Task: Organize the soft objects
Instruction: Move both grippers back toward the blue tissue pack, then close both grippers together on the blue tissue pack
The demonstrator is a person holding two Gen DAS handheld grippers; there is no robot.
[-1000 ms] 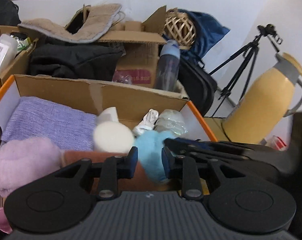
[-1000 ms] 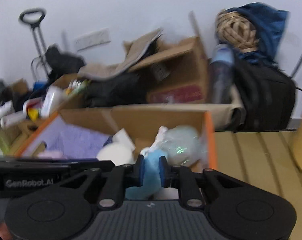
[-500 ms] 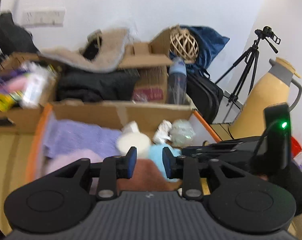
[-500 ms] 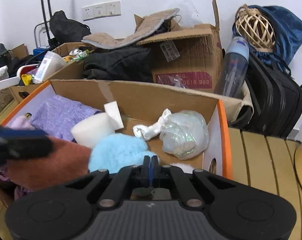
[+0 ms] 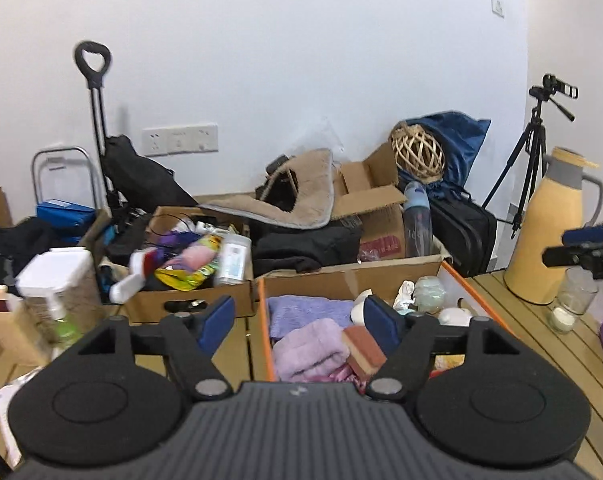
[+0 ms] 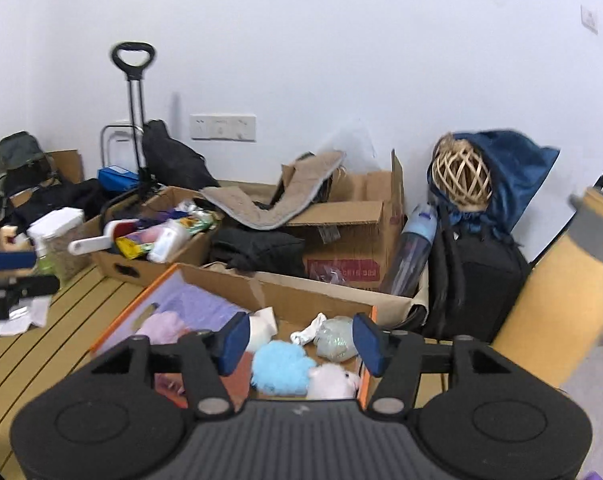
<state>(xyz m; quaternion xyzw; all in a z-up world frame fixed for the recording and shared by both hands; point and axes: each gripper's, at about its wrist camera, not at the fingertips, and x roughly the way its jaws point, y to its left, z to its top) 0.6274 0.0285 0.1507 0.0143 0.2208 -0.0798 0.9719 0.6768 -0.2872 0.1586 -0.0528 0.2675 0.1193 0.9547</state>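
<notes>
An orange-edged cardboard box [image 5: 261,320] [image 6: 113,326] holds soft things: a purple cloth [image 5: 305,310], a lilac towel [image 5: 309,346], a rust sponge [image 5: 363,344], a blue fluffy toy [image 6: 279,366], a white plush [image 6: 333,380], a white roll [image 6: 259,332] and a bagged bundle [image 6: 335,342]. My left gripper [image 5: 299,322] is open and empty, held back above the box's left front. My right gripper [image 6: 299,344] is open and empty, above the box's near right end.
A second cardboard box [image 5: 189,300] of mixed items stands left of the orange one. A yellow thermos [image 5: 549,232], a glass [image 5: 573,300], a black bag [image 6: 469,280] and a tripod [image 5: 533,152] stand at the right. The table is slatted wood [image 6: 41,352].
Both grippers opened and pulled up and back from the box. The right one let go of the blue fluffy toy, which now lies in the box.
</notes>
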